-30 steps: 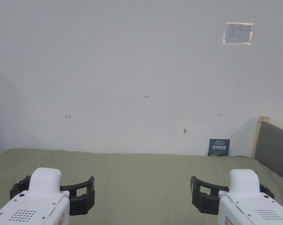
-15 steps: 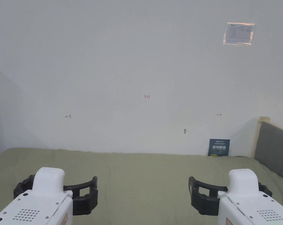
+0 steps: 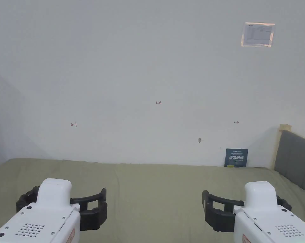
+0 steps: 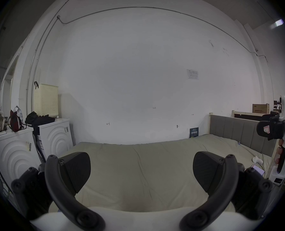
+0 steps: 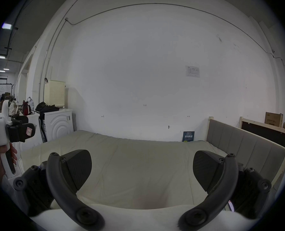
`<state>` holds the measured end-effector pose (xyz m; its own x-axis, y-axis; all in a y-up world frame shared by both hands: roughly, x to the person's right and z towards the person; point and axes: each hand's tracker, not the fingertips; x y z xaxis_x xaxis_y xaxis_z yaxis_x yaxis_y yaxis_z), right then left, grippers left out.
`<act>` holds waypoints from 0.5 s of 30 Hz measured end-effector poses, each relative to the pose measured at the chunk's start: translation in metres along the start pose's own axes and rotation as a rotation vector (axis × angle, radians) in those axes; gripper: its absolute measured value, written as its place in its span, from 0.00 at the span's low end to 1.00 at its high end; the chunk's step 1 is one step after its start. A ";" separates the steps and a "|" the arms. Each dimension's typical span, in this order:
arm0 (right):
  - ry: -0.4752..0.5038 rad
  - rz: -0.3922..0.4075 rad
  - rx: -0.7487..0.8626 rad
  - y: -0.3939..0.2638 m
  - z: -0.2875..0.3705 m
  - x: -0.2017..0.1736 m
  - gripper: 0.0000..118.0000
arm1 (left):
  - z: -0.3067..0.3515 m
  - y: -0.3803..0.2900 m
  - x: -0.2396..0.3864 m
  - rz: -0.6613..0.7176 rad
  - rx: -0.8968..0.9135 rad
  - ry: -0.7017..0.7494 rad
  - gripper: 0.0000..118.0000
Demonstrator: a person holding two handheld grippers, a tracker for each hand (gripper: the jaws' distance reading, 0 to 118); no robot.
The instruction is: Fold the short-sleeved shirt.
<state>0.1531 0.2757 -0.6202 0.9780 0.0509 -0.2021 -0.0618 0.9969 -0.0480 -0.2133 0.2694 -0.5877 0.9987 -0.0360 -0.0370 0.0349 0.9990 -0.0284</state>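
Both hand-held grippers hover side by side over a bed with an olive-green sheet. My left gripper, white with black jaws, is at the lower left and stands open, with nothing between its pads. My right gripper is at the lower right, also open, and its pads are wide apart over bare sheet. The left gripper view shows the right gripper in a hand at the far right. The right gripper view shows the left gripper at the far left.
A grey padded headboard bounds the bed on the right, with a white wall behind. A blue sign leans at the wall's foot. Two white washing machines with bags and a cream basket stand left. A phone lies near the headboard.
The left gripper has drifted a little to the right and the right gripper slightly to the left. Both stay open. The head camera has tilted slightly.
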 end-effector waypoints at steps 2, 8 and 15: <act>-0.002 0.001 0.000 0.000 0.000 0.000 1.00 | -0.001 0.000 0.000 0.002 -0.001 -0.002 1.00; 0.001 -0.014 -0.022 0.000 -0.001 0.001 1.00 | -0.001 -0.001 0.002 0.001 -0.003 -0.005 1.00; -0.008 -0.024 -0.024 -0.001 -0.001 0.003 1.00 | -0.001 -0.001 0.001 0.002 -0.004 -0.004 1.00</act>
<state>0.1558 0.2747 -0.6220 0.9808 0.0280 -0.1932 -0.0434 0.9961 -0.0763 -0.2123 0.2679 -0.5882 0.9989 -0.0338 -0.0331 0.0327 0.9989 -0.0325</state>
